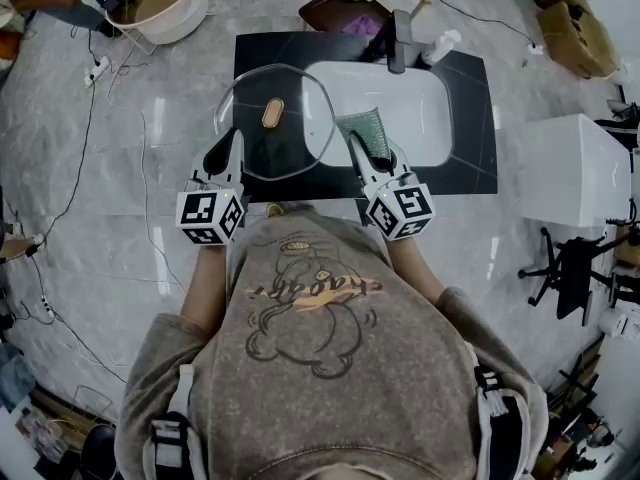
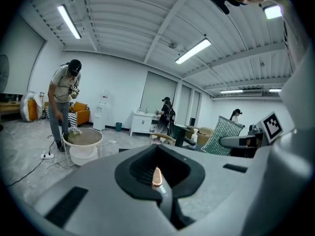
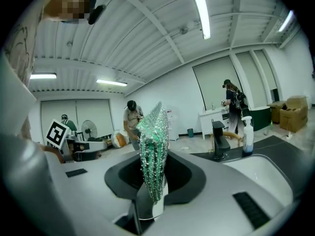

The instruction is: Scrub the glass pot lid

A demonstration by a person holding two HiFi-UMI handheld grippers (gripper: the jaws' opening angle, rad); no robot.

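The glass pot lid is clear with an amber knob. It hangs over the black counter, left of the white sink basin. My left gripper is shut on the lid's left rim; in the left gripper view the jaws meet, with the knob glowing just beyond them. My right gripper is shut on a green scrubbing sponge that stands upright from its jaws, the sponge close to the lid's right edge.
A black faucet and a white pump bottle stand behind the basin. A round white tub sits at the far left and a white cabinet at the right. Cables trail over the floor. People stand farther off in the room.
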